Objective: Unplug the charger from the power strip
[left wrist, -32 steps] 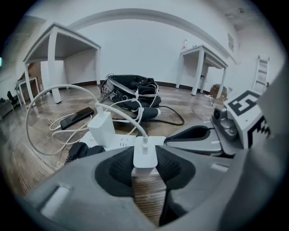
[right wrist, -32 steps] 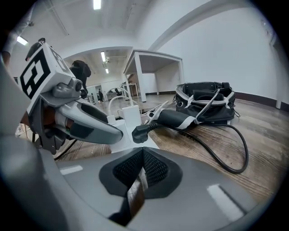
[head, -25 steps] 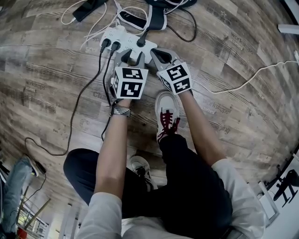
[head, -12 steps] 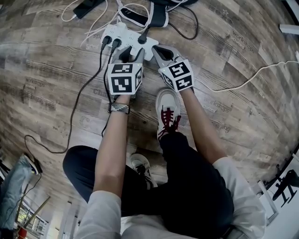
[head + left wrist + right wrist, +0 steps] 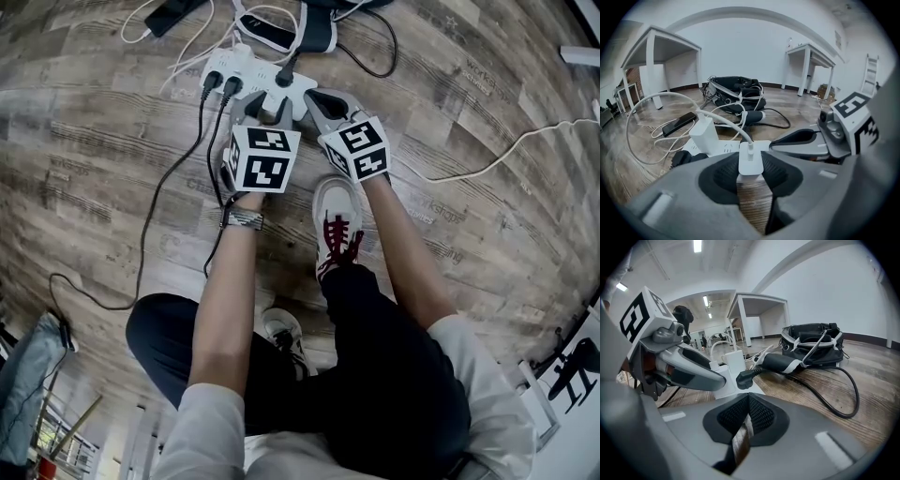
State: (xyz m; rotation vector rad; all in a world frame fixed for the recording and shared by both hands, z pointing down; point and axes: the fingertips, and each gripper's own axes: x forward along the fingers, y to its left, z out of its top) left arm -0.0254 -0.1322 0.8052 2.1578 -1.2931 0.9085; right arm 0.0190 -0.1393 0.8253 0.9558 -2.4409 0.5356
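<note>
Left gripper view shows the left gripper [image 5: 751,172] pinching the white cube charger [image 5: 751,161] by its two side faces, the jaws having just closed slightly tighter on it. The charger stands upright in the white plastic power strip [image 5: 723,148], so the pull probably has to run along that upright axis, straight off the strip's face. Further right, the right gripper [image 5: 748,403] has its jaws pressed together on nothing, beside the strip's right end.
</note>
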